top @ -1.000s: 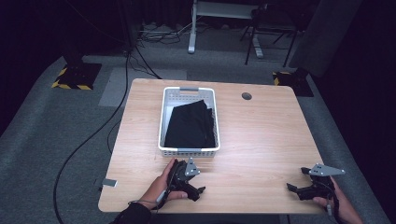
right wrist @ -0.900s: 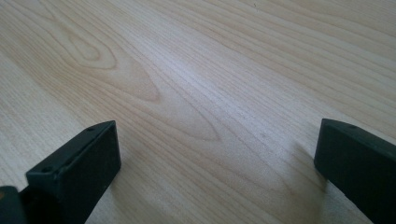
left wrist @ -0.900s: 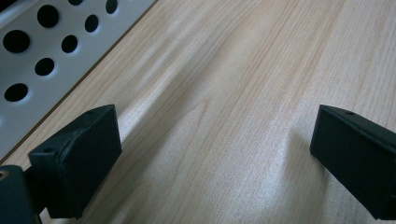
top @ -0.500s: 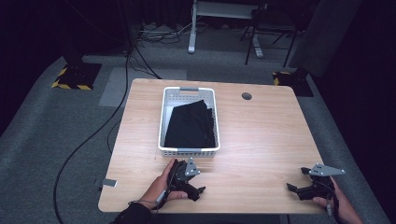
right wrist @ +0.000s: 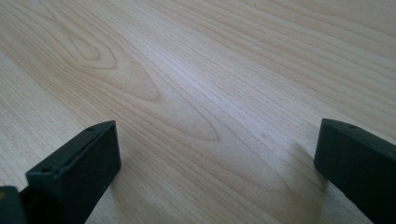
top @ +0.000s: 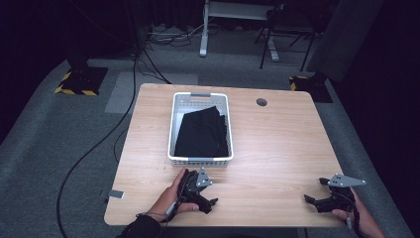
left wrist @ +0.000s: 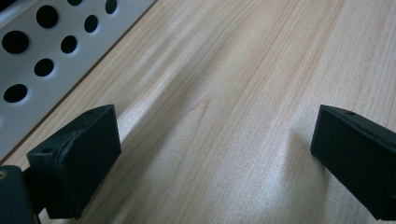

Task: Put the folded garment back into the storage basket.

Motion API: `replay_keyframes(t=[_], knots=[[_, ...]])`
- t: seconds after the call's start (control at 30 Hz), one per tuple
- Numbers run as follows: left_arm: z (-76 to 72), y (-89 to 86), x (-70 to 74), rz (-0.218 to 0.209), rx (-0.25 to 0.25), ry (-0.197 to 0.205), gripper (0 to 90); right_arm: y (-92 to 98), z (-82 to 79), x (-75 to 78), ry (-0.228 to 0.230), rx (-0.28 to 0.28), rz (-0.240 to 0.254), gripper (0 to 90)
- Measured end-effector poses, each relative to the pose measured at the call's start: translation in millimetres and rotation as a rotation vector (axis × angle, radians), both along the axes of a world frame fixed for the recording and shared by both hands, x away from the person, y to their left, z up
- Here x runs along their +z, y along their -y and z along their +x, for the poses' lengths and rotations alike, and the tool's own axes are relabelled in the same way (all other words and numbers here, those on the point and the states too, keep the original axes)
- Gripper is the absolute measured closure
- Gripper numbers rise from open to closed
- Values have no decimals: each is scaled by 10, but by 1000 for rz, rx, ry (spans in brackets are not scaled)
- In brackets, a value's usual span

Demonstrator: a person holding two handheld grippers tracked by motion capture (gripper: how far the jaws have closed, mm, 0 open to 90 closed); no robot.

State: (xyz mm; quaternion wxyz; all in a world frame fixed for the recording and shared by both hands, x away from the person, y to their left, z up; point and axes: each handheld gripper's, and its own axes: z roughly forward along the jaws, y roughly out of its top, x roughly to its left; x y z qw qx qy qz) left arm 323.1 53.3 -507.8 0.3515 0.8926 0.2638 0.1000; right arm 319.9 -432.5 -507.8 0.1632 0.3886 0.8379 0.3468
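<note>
Left tongs (top: 210,204) gaping beside basket (top: 200,159); table (top: 277,148) bare rightward.

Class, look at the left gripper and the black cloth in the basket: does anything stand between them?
Yes: the basket's near wall stands between the left gripper and the black cloth; the basket's top is open.

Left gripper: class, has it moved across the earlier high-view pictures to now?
No. The left gripper sits at the same spot just in front of the white basket, near the table's front edge.

Right tool (right wrist: 217,163) gapes wide over bare tabletop (right wrist: 196,84).
</note>
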Motion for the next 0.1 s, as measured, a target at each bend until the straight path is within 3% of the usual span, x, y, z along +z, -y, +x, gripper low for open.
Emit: replay_keyframes(t=[0.1], knots=[[2,2,-1,0,0,0,13,1,1,0,0,1,0,5]])
